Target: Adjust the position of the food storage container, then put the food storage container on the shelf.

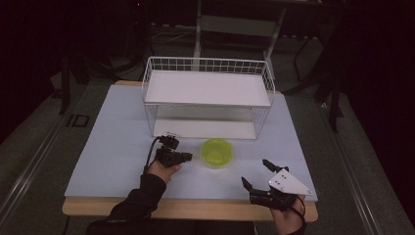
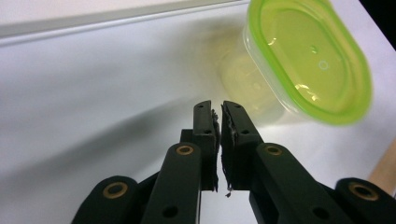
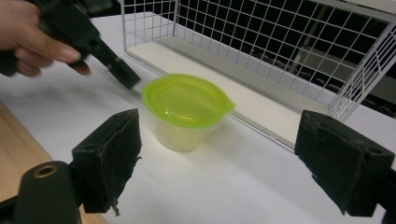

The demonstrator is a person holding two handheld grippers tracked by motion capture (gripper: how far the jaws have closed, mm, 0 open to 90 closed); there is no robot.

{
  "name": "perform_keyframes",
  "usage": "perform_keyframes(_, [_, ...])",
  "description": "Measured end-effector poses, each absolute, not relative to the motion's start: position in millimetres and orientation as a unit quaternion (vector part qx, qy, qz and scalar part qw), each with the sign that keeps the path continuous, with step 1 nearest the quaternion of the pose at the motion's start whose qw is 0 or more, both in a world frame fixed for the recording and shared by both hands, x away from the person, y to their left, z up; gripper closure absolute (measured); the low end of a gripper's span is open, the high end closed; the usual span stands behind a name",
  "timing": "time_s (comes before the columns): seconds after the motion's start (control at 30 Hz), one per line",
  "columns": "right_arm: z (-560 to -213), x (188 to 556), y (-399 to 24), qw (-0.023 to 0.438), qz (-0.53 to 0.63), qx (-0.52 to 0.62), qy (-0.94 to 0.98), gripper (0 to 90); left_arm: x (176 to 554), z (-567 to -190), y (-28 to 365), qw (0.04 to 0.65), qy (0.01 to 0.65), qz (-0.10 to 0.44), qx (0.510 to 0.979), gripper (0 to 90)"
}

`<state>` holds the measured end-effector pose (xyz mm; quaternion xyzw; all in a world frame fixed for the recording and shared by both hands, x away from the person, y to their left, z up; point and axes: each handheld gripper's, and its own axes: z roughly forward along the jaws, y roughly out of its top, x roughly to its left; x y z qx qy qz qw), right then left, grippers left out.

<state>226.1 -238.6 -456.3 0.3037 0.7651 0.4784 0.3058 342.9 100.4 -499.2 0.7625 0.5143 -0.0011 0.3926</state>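
The small clear plastic tub with a lime-green oval lid point(image 1: 217, 152) stands upright on the pale grey-white bench point(image 1: 117, 147), near its front middle, just before the open lower level of the white wire rack with two white shelves point(image 1: 208, 90). The lid sits on the tub, and nothing grips it. The left gripper point(image 1: 188, 156) lies just beside the tub on its left, pointing toward it; in the left gripper view point(image 2: 219, 109) its two black fingers point(image 2: 205, 126) stand almost together with only a thin slit between the pads, and nothing is held between them, the tub lying ahead and to the right, apart from the tips. The person's left hand point(image 1: 164, 170), in a dark sleeve, holds this gripper low over the bench. The right gripper point(image 1: 257, 174) rests near the front right edge of the bench, well apart from the tub, its grey three-cornered plate on top; in the right gripper view point(image 3: 219, 158) its padded fingers point(image 3: 109, 158) stand wide apart and empty, framing the tub farther off.
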Motion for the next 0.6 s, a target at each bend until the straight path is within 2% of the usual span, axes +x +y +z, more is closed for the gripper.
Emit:
perform_keyframes(0.03, [-456,226,-239,0.305,0.479,0.303,0.765,14.4,343,-499,100,0.393,0.514,-0.001,0.762,82.2])
perform_keyframes(0.1, [-455,226,-238,0.305,0.479,0.304,0.765,14.8,331,-488,114,0.403,0.499,0.017,0.767,75.1])
perform_keyframes(0.17, [-455,226,-238,0.302,0.479,0.305,0.766,15.1,326,-485,117,0.406,0.492,0.022,0.77,64.1])
perform_keyframes(0.23, [-455,226,-238,0.298,0.48,0.307,0.766,15.2,316,-478,126,0.424,0.478,0.032,0.768,64.1])
perform_keyframes(0.27, [-452,225,-239,0.285,0.483,0.317,0.765,15.2,306,-472,133,0.437,0.465,0.04,0.769,44.8])
perform_keyframes(0.3, [-451,225,-240,0.283,0.484,0.319,0.764,15.2,302,-469,135,0.449,0.452,0.036,0.77,37.7])
perform_keyframes(0.33, [-449,225,-240,0.282,0.486,0.319,0.763,15.1,297,-467,137,0.455,0.433,0.036,0.777,34.4])
perform_keyframes(0.4, [-448,226,-241,0.279,0.489,0.321,0.762,15.0,288,-462,136,0.47,0.406,0.037,0.783,18.7])
perform_keyframes(0.5, [-446,226,-240,0.275,0.484,0.321,0.766,14.2,280,-458,135,0.476,0.395,0.038,0.784,12.7])
perform_keyframes(0.6, [-441,223,-237,0.27,0.48,0.314,0.773,13.9,269,-454,129,0.497,0.374,0.042,0.782,2.0])
